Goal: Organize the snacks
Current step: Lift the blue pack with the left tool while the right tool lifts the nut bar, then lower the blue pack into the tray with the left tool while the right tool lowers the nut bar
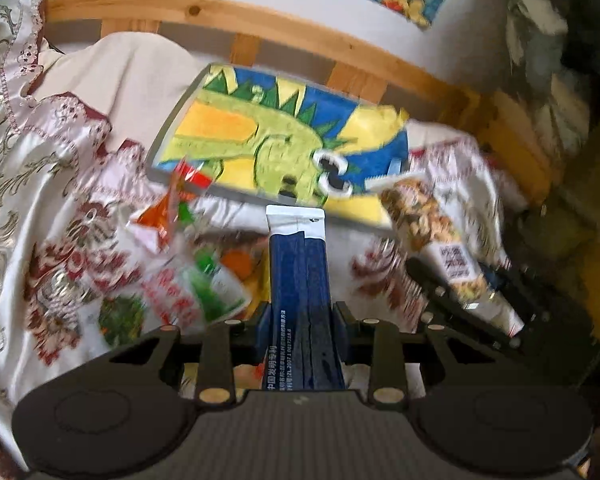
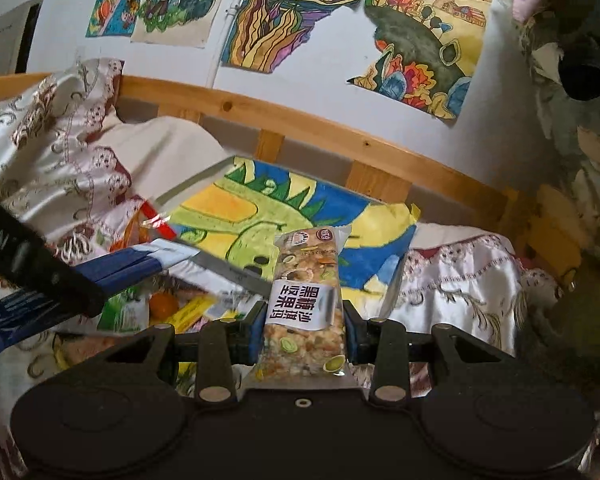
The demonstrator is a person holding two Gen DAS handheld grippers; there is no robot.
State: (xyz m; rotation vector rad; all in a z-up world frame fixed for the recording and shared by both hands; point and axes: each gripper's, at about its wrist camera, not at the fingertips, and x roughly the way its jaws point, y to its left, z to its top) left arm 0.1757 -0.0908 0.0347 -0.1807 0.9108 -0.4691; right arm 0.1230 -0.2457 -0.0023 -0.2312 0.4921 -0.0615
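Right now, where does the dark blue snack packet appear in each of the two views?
Left wrist: dark blue packet at centre, clamped in the left gripper.
Right wrist: same packet at left, pointing right.
Shared landmark: the green dinosaur drawing behind it.

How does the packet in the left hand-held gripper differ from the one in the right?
The blue sachet is dark, opaque and narrow, with a white sealed tip; the nut bar is wider, its clear wrapper showing nuts under a white label. Both stick out lengthwise, one clamped in the left hand-held gripper, one in the right hand-held gripper.
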